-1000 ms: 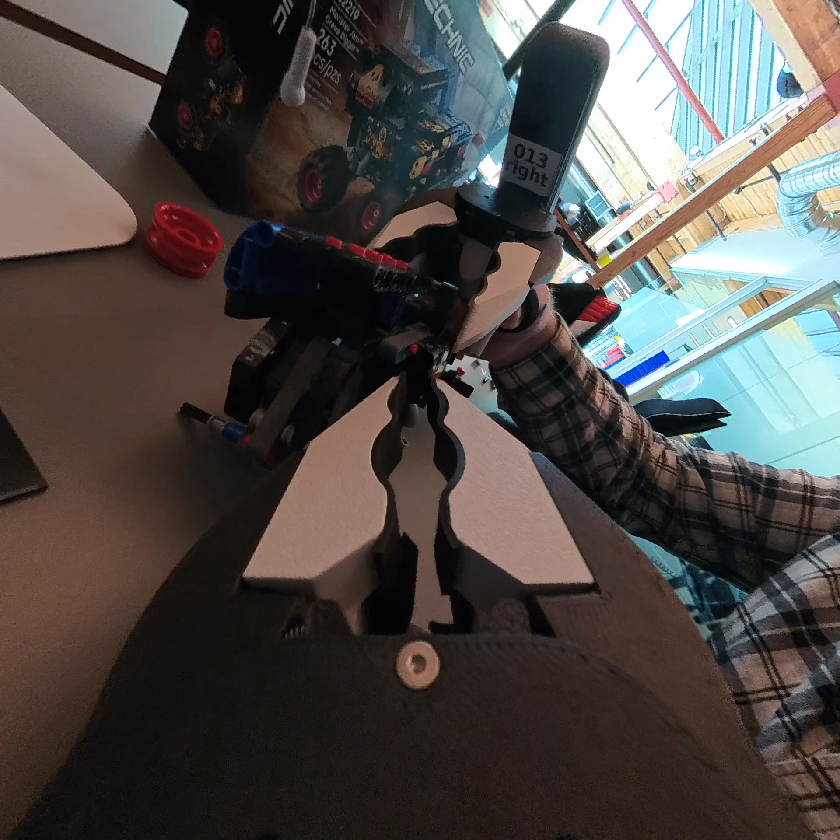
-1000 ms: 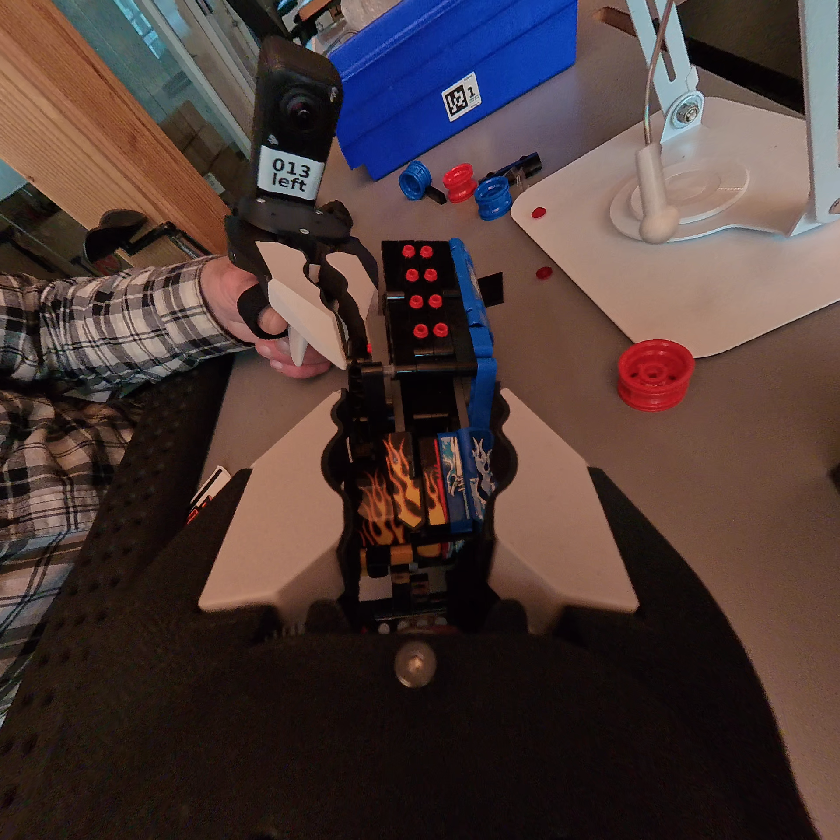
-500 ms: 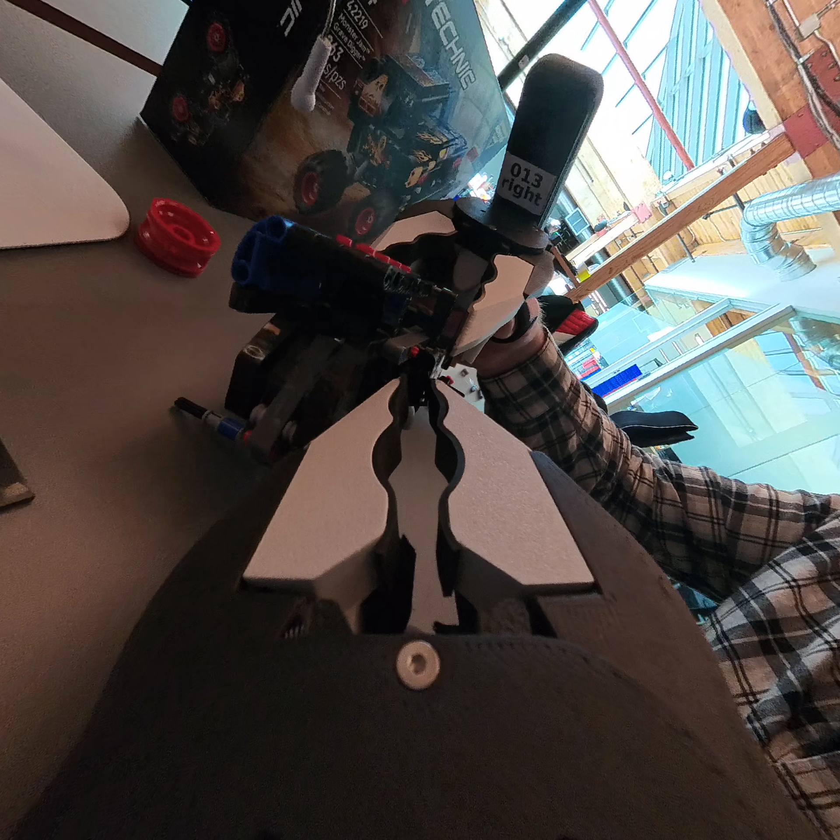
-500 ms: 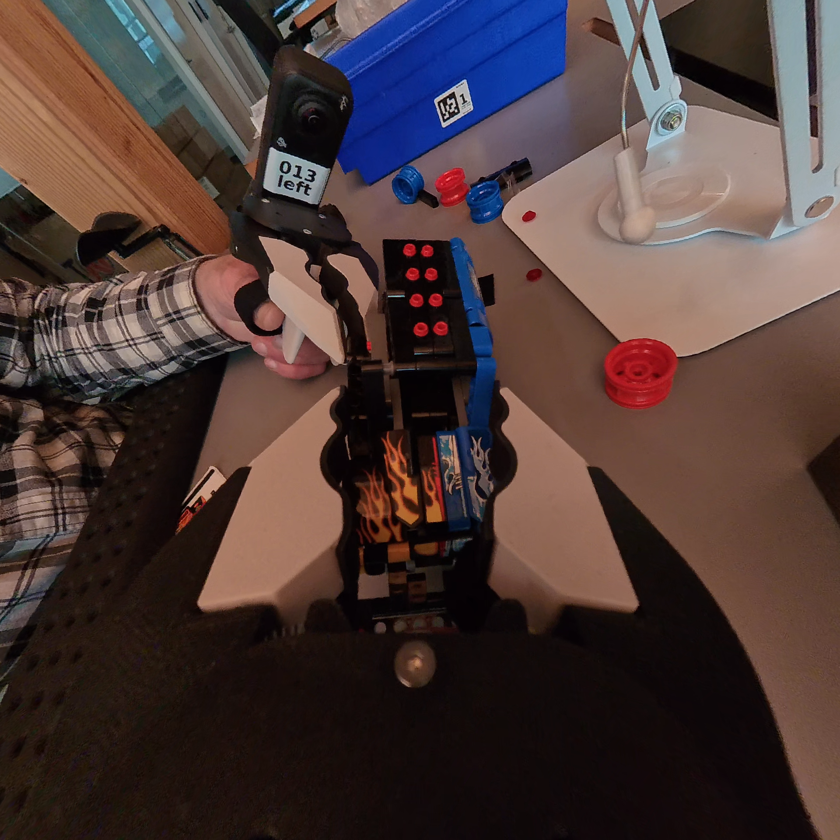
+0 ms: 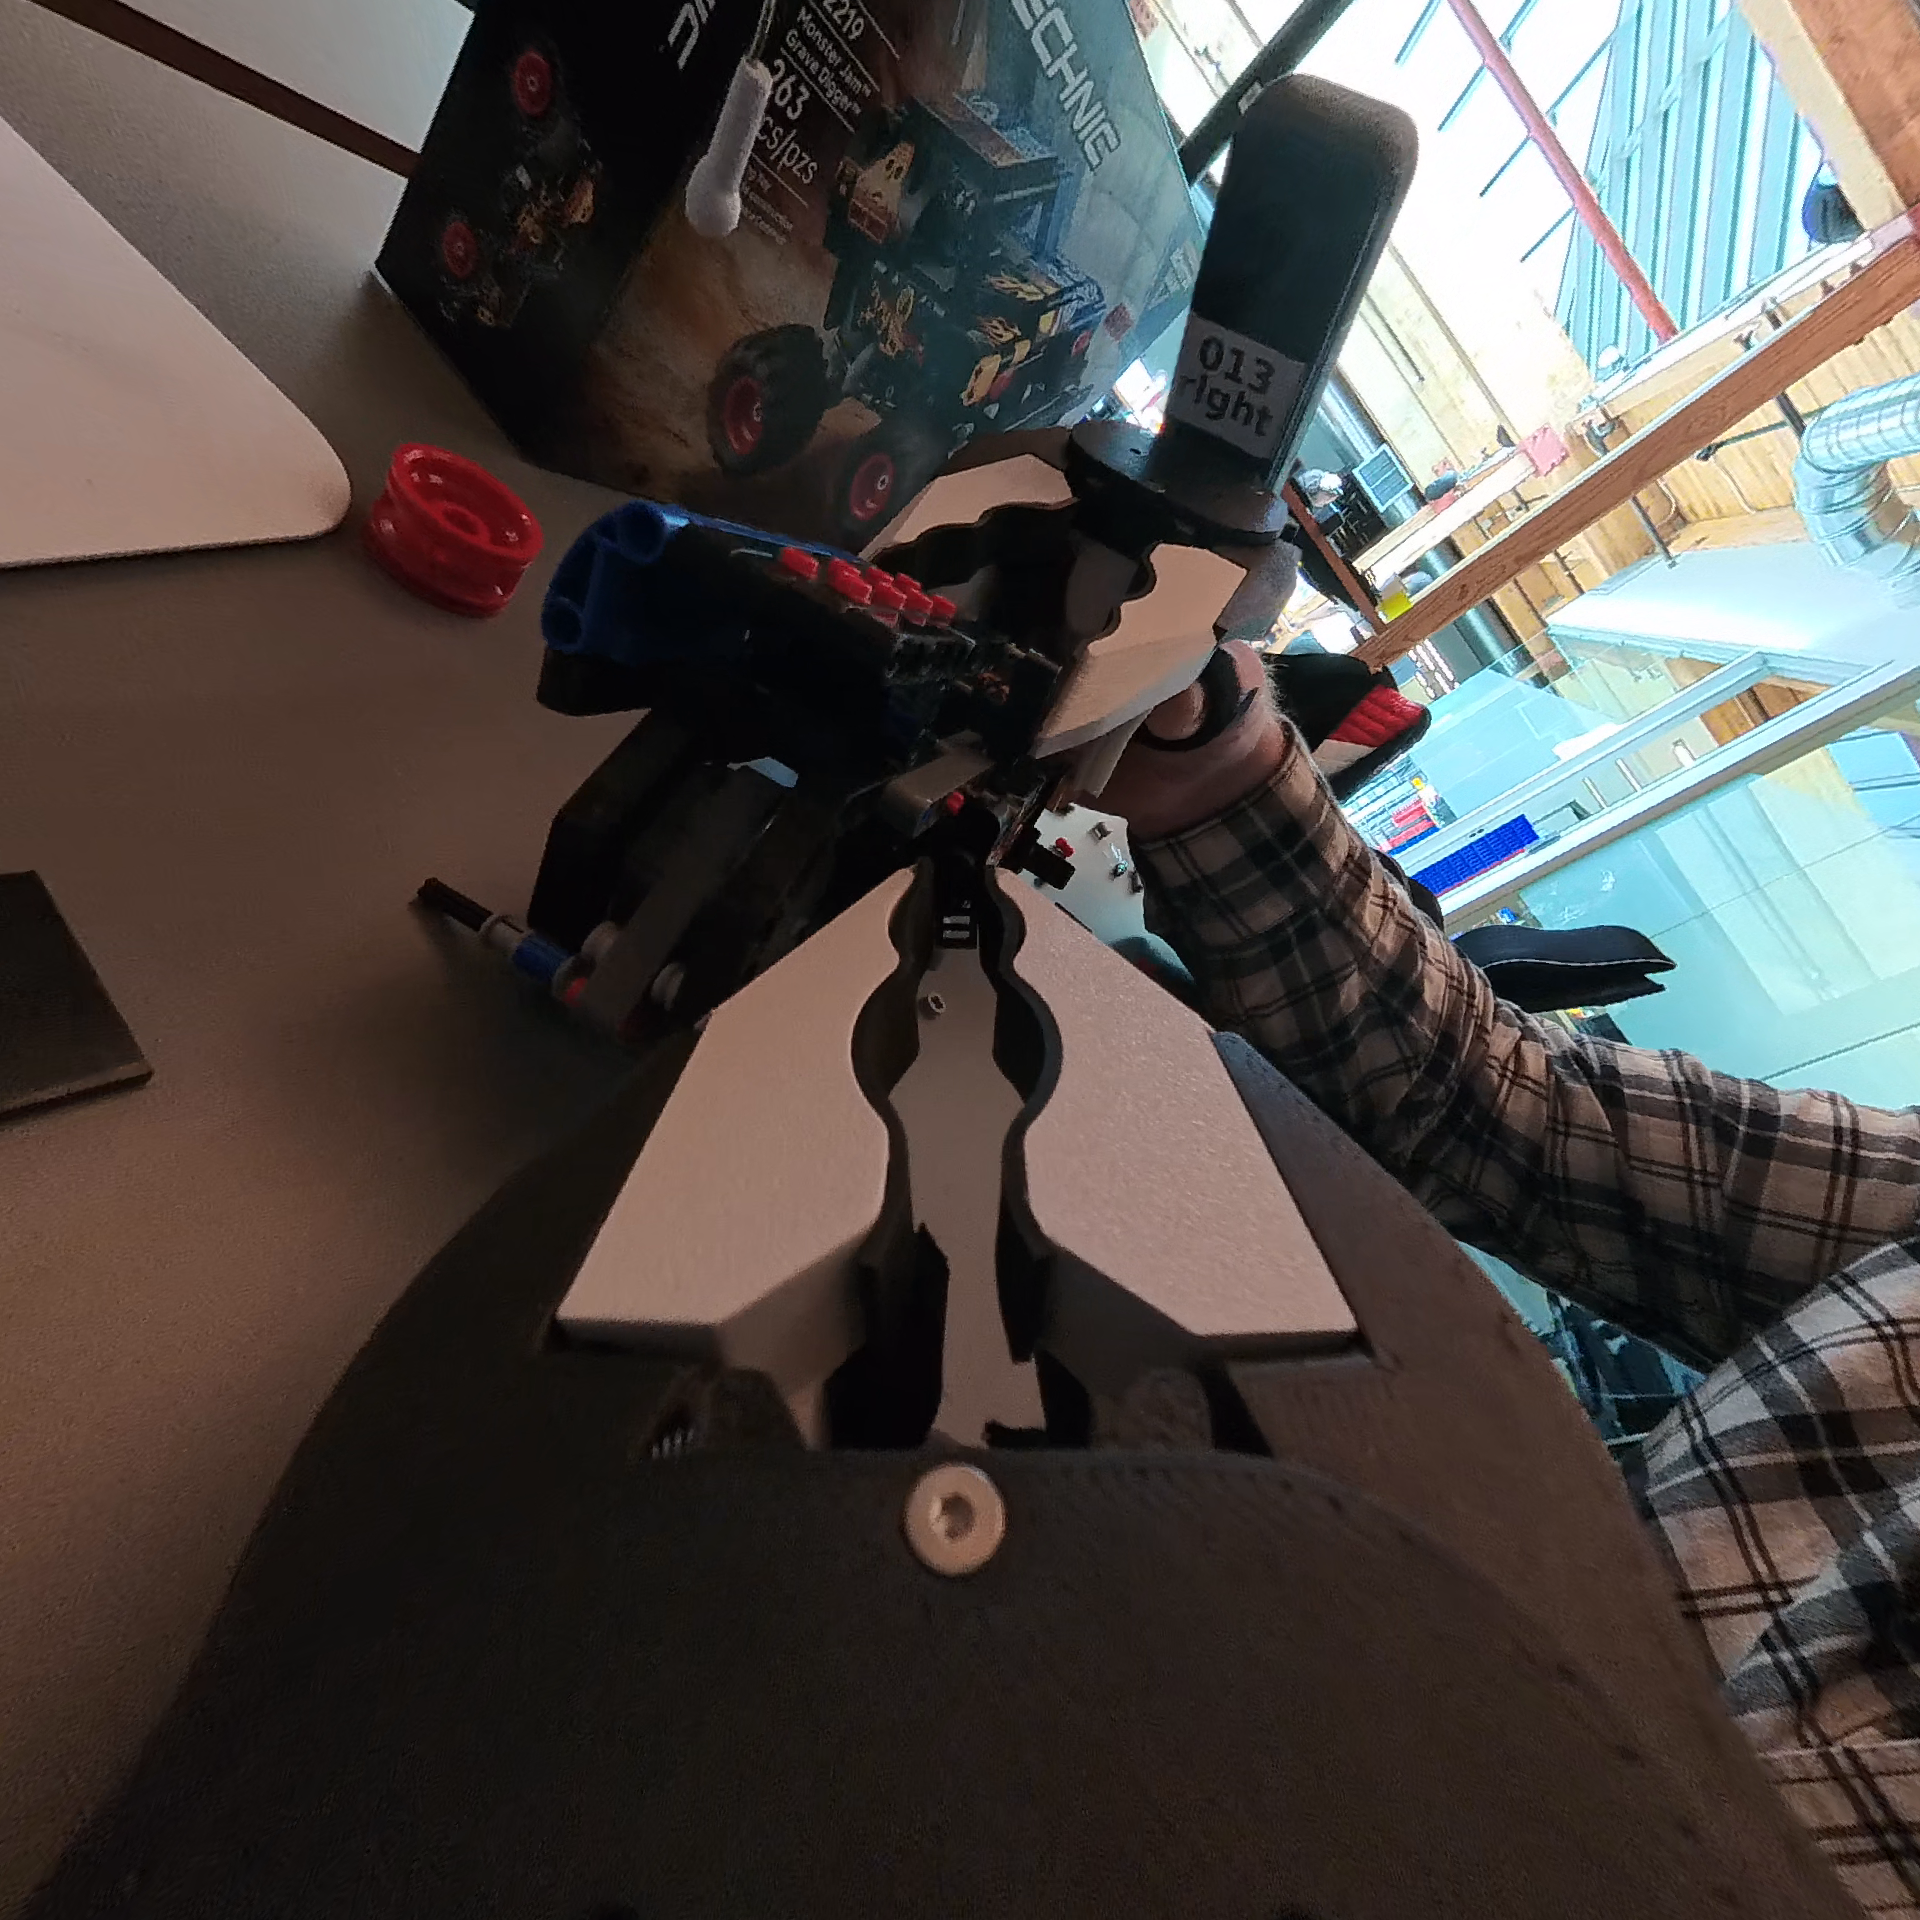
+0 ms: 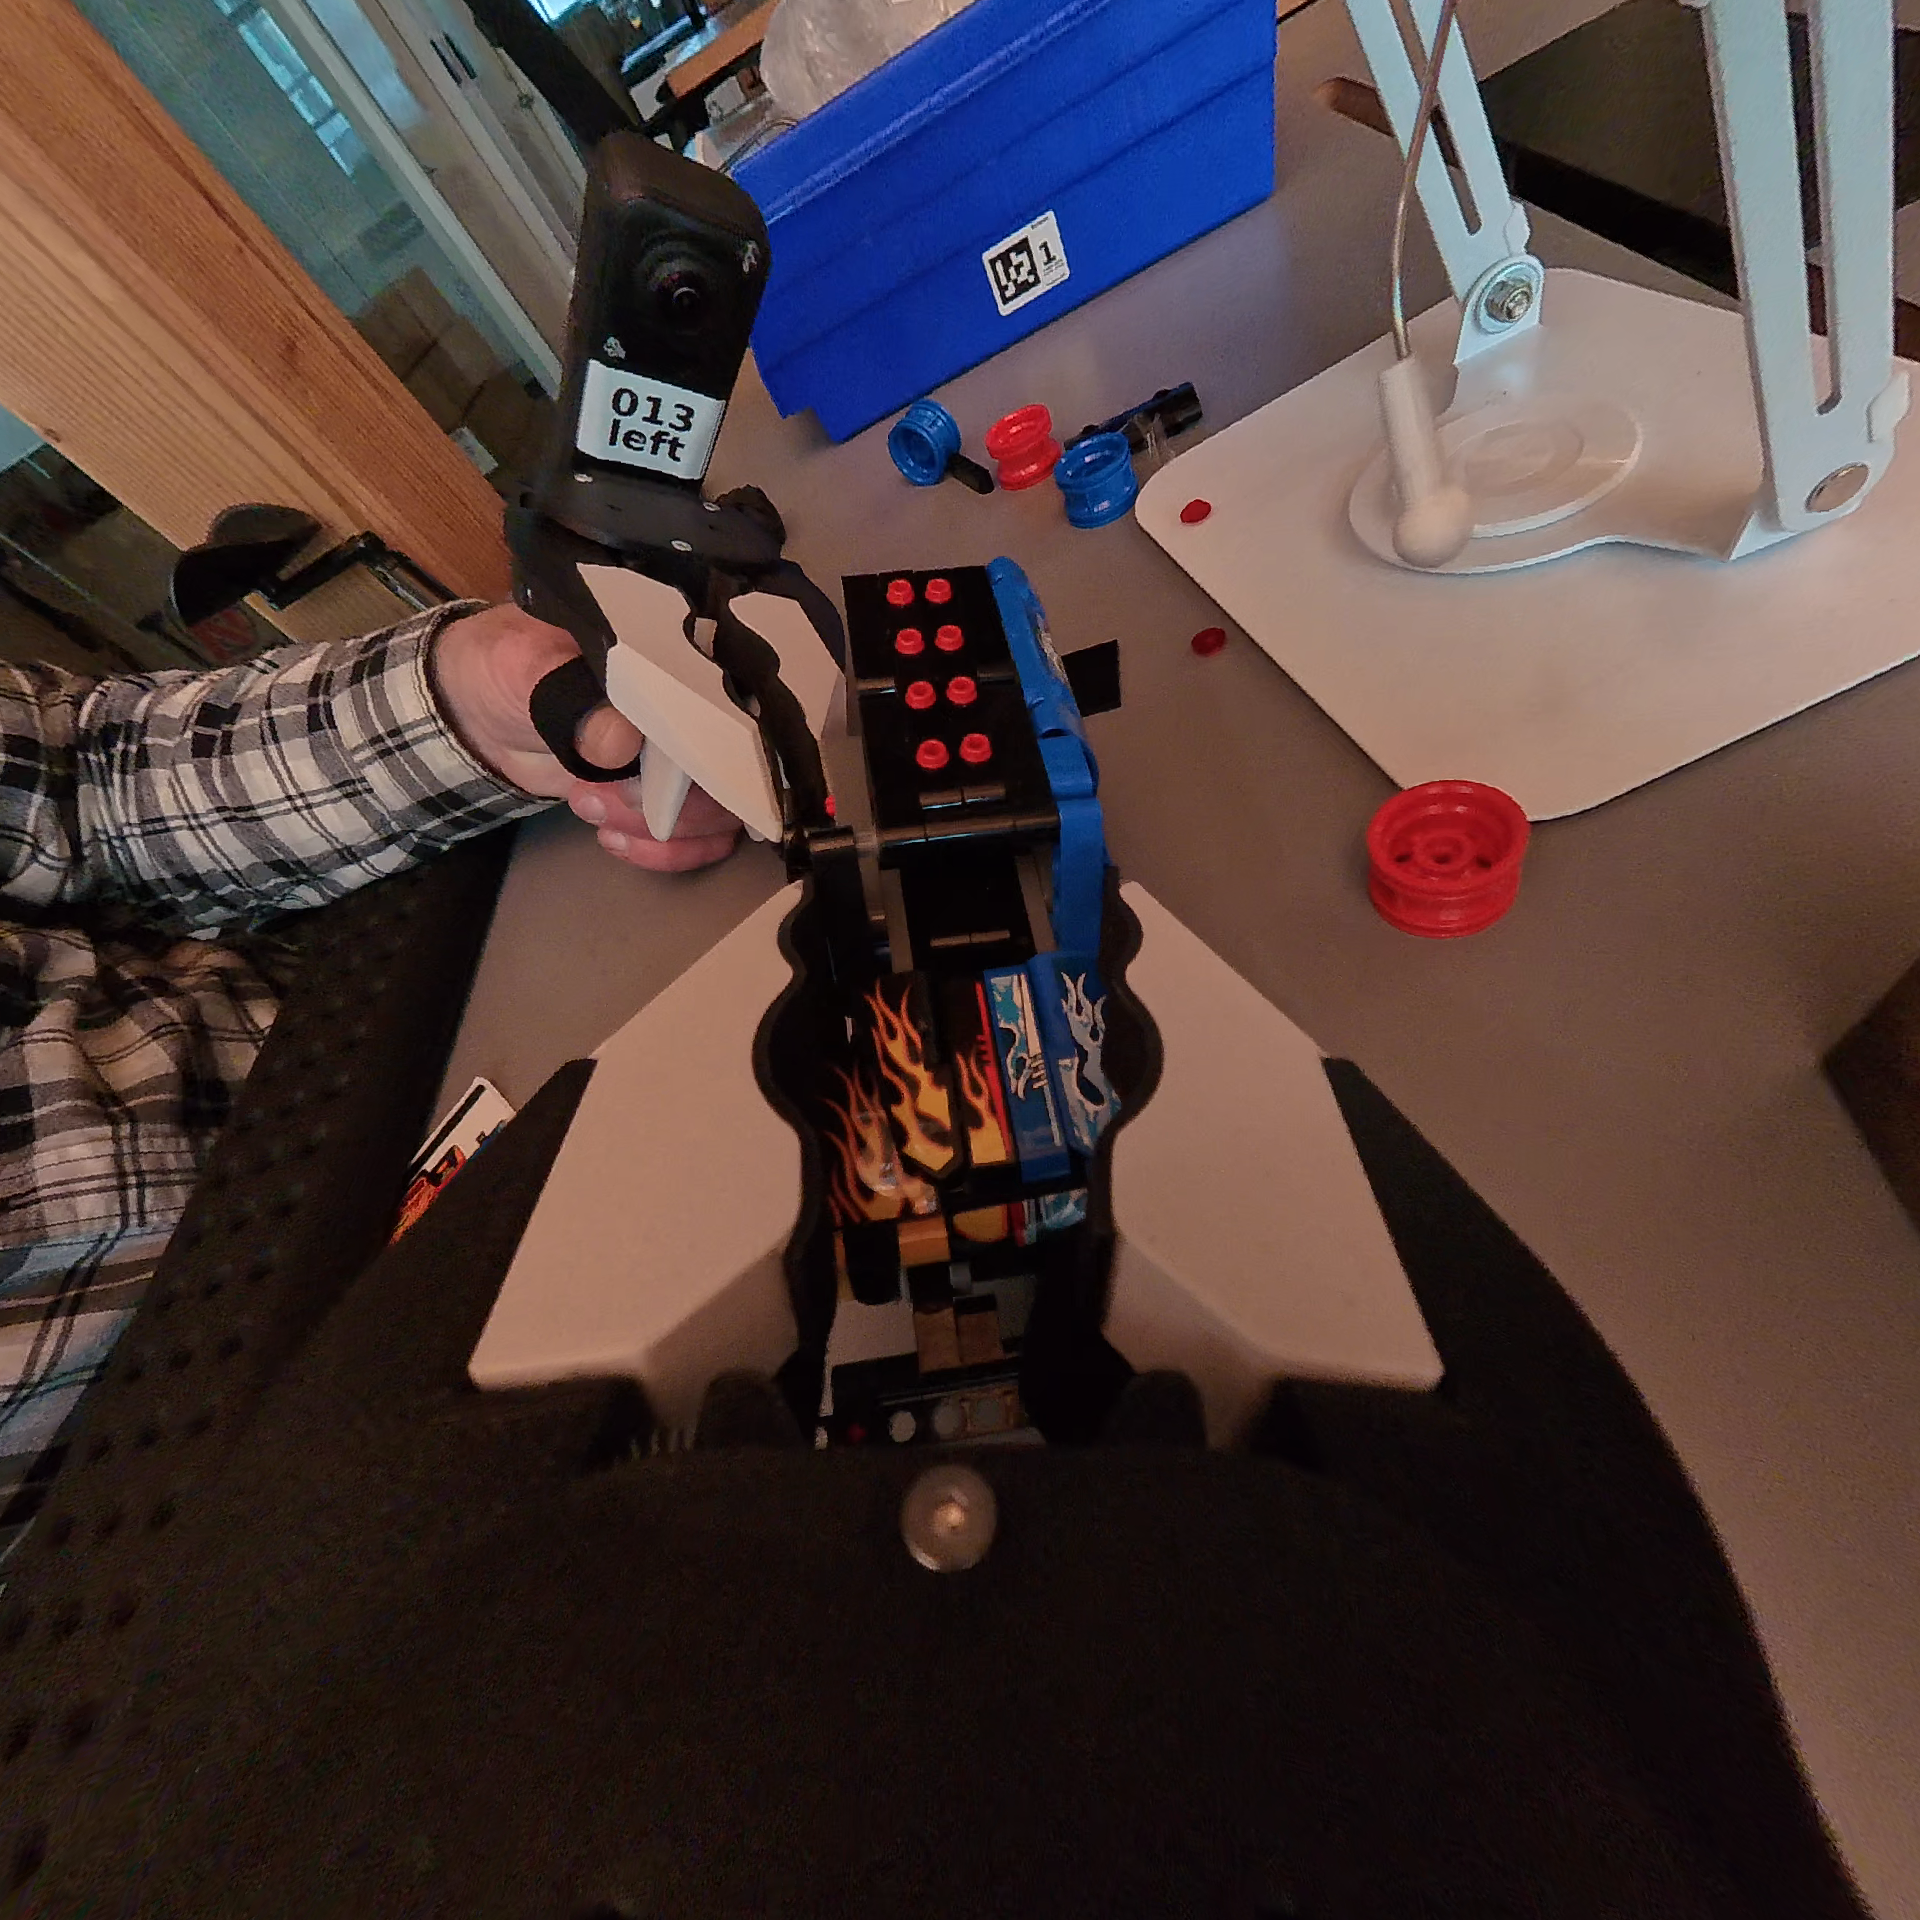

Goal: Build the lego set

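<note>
While my right tongs (image 6: 951, 1049) clamped the lego truck (image 6: 966, 831), my left tongs (image 5: 956, 914) pinched a small black pin (image 5: 954, 920) at its side; red wheel (image 6: 1446, 858) lay near on the bench (image 6: 1558, 1039).

Black and blue toy truck (image 6: 966, 831), orange flames
Red studs on top; red wheel (image 6: 1446, 858) on grey bench (image 6: 1558, 1039); blue bin (image 6: 997, 197); plaid sleeve (image 6: 229, 758).

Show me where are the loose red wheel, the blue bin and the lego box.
red wheel (image 6: 1446, 858), right wrist view, on its open face.
blue bin (image 6: 997, 197), right wrist view, on its front wall.
lego box (image 5: 831, 239), left wrist view, on its printed front.
</note>
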The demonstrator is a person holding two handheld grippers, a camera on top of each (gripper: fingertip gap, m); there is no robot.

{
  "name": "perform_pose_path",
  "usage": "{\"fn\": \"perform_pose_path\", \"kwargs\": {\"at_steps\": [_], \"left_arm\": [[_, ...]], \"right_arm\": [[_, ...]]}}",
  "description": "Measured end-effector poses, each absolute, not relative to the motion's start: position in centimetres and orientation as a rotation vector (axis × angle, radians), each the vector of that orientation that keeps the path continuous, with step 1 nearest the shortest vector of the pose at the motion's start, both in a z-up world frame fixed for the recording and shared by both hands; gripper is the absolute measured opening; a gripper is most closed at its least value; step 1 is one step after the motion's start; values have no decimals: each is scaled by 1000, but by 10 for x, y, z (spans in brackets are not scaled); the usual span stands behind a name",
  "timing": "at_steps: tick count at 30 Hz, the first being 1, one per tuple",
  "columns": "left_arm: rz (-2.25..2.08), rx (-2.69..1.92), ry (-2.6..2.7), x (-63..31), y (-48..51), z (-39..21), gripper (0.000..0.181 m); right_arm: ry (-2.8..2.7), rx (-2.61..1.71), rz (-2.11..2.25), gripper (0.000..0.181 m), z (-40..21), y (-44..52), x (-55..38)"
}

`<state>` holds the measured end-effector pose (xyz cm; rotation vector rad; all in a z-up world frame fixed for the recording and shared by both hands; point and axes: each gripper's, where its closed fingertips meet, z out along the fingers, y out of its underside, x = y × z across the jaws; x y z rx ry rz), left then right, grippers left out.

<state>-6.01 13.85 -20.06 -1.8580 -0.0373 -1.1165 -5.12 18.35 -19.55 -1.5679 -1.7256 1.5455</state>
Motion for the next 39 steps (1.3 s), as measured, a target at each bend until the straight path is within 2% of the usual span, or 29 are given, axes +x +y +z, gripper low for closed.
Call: {"fn": "perform_pose_path", "kwargs": {"at_steps": [1,3,5,6,9,11,16,21,26,39], "left_arm": [[-1125,-1857,-41,-60,138,-200,7],[-1145,-1850,-57,-61,138,-199,7],[-1176,-1842,-83,-60,139,-199,7],[-1184,-1837,-98,-61,141,-198,7],[-1190,-1859,-91,-57,141,-201,6],[-1187,-1872,-75,-55,141,-203,6],[-1297,-1841,-116,-51,134,-197,6],[-1416,-1767,-91,-36,123,-180,6],[-1470,-1738,-59,-32,119,-174,6],[-1348,-1745,-2,-35,119,-171,6]], "right_arm": [[-1729,-1565,1534,52,-195,184,-51],[-1724,-1573,1465,71,-192,188,-51],[-1720,-1546,1364,75,-182,192,-47],[-1735,-1522,1278,72,-178,193,-44],[-1831,-1363,919,43,-172,183,-35],[-1916,-1247,744,37,-176,161,-34],[-1983,-967,404,36,-201,131,-49],[-1905,-873,483,17,-193,118,-60],[-1899,-884,621,14,-188,113,-56],[-1868,-858,536,14,-183,118,-56]]}}
